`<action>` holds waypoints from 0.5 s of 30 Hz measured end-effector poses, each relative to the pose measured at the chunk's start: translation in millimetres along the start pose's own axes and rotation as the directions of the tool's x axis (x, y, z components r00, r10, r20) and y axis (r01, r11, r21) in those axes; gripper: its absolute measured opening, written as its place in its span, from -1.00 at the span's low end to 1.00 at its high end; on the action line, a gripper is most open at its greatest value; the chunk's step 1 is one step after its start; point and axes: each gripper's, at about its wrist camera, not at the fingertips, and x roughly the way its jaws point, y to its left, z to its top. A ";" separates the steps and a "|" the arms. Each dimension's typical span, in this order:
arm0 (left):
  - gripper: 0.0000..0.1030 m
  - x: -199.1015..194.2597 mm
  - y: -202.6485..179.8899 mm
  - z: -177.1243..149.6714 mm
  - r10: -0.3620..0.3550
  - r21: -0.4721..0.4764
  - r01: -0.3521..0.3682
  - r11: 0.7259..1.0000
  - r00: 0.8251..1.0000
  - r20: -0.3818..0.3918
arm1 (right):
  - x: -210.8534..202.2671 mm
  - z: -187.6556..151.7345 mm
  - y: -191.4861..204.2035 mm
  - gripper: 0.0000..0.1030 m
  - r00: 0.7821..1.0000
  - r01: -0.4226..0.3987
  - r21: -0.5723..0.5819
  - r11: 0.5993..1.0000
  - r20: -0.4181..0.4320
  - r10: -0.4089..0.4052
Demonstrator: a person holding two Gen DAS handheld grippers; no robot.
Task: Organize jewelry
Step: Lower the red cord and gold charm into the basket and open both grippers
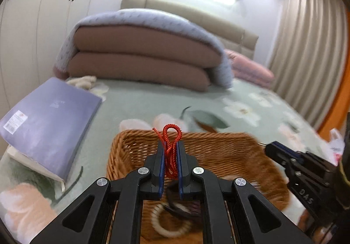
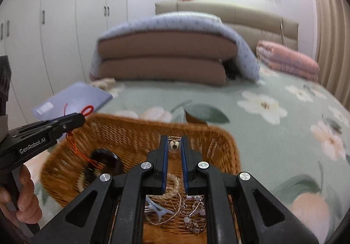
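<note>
Over a wicker basket (image 1: 135, 136) on the bed, my left gripper (image 1: 170, 144) is shut on a red braided cord (image 1: 170, 156), whose loop sticks up past the fingertips. In the right wrist view the left gripper (image 2: 81, 116) comes in from the left, and the red cord (image 2: 72, 141) trails down toward a dark bangle (image 2: 105, 162) in the basket (image 2: 131, 122). My right gripper (image 2: 174, 139) is shut on a small gold-coloured metal charm (image 2: 174, 146). The right gripper (image 1: 271, 148) also shows at the right edge of the left wrist view.
The basket also holds a white bead bracelet (image 1: 170, 227), a blue hair clip (image 2: 157, 209) and a crystal chain (image 2: 192, 220). A purple book (image 1: 50, 117) lies left of it. Folded quilts (image 1: 140, 53) and a pink quilt (image 2: 286, 60) sit at the headboard. A hand (image 2: 24, 195) holds the left gripper's handle.
</note>
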 end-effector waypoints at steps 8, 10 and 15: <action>-0.79 21.7 -1.0 -12.7 0.038 0.046 -0.035 0.998 0.996 -0.077 | 28.8 -12.9 -20.7 -0.73 0.992 -0.071 0.103 0.992 -0.101 0.082; -0.74 18.4 4.8 -11.5 0.016 0.018 -0.014 1.000 0.997 -0.077 | 22.8 -13.3 -20.4 -0.64 0.993 -0.079 0.102 0.992 -0.078 0.087; 0.10 -3.2 12.7 -10.7 -0.045 -0.034 0.045 0.998 0.999 0.002 | 2.1 -15.3 -18.9 -0.38 0.998 -0.066 0.090 0.994 -0.011 0.067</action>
